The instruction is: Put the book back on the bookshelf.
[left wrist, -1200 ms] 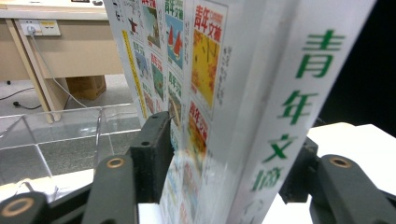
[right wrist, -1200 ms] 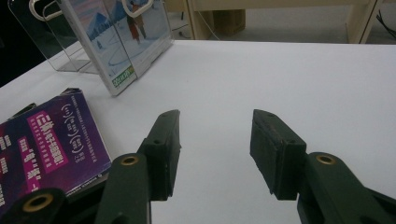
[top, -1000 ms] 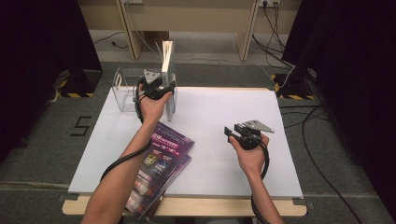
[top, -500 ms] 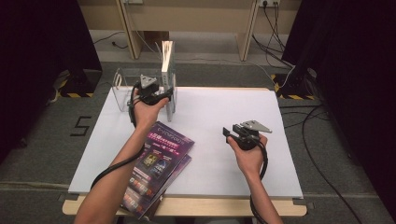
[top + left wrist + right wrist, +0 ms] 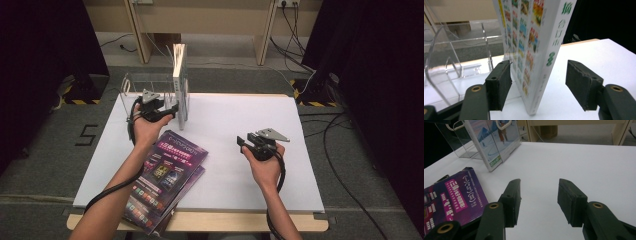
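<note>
A white book (image 5: 180, 85) stands upright at the right end of a clear acrylic rack (image 5: 142, 82) at the table's far left. My left gripper (image 5: 170, 109) is beside it at its near edge. In the left gripper view the book (image 5: 534, 37) stands between the jaws of my left gripper (image 5: 539, 62). Those jaws have just been opening, and neither pad presses on the book. My right gripper (image 5: 242, 142) hovers over the middle right of the table. It is open, with nothing between the jaws in the right gripper view (image 5: 539, 182).
A small pile of purple magazines (image 5: 167, 172) lies at the near left and overhangs the front edge; it also appears as a purple cover (image 5: 451, 200). The white tabletop (image 5: 240, 115) is bare between rack and right hand. Cables trail on the floor behind.
My left hand has drawn a little left and toward the person, away from the book, which stays upright in the rack. The right hand has not moved.
</note>
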`<state>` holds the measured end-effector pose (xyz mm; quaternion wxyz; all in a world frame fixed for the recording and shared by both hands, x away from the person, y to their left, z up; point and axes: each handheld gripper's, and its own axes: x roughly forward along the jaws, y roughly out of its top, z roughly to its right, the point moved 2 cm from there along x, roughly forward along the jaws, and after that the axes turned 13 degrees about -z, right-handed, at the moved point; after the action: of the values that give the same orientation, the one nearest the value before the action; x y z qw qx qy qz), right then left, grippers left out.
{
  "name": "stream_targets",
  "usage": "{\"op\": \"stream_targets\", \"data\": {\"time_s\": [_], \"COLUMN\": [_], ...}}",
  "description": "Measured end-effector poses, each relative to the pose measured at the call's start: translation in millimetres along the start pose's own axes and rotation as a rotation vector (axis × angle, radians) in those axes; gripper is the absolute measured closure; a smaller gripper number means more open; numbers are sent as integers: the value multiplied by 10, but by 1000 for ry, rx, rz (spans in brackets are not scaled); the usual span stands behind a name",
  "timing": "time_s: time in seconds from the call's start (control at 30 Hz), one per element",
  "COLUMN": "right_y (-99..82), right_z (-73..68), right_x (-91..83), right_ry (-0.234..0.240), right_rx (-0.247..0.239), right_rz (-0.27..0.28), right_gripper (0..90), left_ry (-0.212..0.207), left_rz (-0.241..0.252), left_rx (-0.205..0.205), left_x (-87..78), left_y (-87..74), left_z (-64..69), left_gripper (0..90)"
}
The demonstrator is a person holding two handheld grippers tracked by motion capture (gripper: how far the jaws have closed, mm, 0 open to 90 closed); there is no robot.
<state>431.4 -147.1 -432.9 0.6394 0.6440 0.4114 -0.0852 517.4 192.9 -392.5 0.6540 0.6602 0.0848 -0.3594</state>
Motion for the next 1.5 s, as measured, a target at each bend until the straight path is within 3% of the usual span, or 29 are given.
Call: {"op": "stream_targets", "data": {"time_s": [0.2, 0.37, 0.5, 0.57, 0.7, 0.93, 1.1, 1.3, 1.5], "right_y": [-4, -39, -56, -63, -89, -181, -226, -256, -263], "right_z": [-29, -56, -99, -132, -192, -340, -412, -502, -613], "right_x": [16, 56, 88, 109, 179, 345, 470, 584, 715], "right_ry": [12, 20, 33, 41, 73, 127, 131, 147, 160], "right_rx": [-3, -6, -13, -18, -16, -69, -89, -117, -147], "right_rz": [-4, -29, -49, -67, -107, -210, -267, -316, -376], "right_gripper": [546, 557, 582, 596, 635, 748, 787, 867, 877], "left_ry": [-12, -9, -7, -11, -27, -39, -36, -57, -67], "left_rz": [-20, -71, -162, -214, -283, -343, -386, -419, -433], "left_rx": [-25, -36, -25, -48, -49, -57, -46, -58, -49], "left_x": [-37, -63, -50, -40, -43, -102, -140, -163, -191], "left_y": [-130, -292, -463, -565, -772, -1045, -1166, -1283, -1324], "left_z": [-113, -266, -417, -485, -571, -682, -725, -759, -773], "left_gripper": [399, 481, 586, 648, 728, 830, 887, 894, 895]}}
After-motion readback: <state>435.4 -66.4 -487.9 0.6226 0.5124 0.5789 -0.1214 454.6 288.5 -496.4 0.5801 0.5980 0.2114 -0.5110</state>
